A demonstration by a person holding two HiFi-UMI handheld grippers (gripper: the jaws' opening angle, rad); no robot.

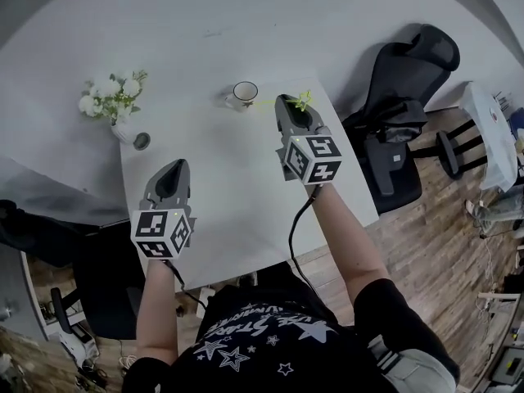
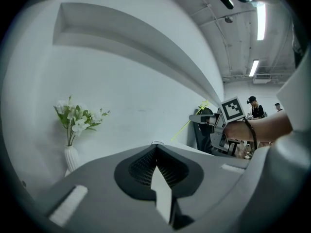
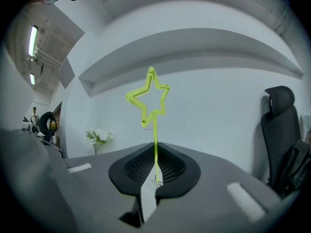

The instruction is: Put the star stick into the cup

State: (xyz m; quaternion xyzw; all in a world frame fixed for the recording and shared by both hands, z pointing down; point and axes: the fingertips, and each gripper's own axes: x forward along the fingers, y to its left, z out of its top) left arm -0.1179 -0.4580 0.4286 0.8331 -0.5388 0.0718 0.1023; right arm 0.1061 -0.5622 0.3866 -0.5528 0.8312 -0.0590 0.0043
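Fingers [image 1: 288,115], star stick [image 1: 304,100] between cup [image 1: 243,95], chair [image 1: 409,97]

A white rectangular table [image 1: 237,195] seen from above, with its far edge set against a pale wall [image 1: 246,23]. A white cup [image 1: 243,95] with a dark rim stands upright near that far edge, a little right of the middle, its handle turned to the left. At the far left corner stands a white vase [image 1: 123,131] of white flowers [image 1: 110,97] with green leaves. A small round grey disc [image 1: 142,141] lies just beside the vase on its right, well apart from the cup.
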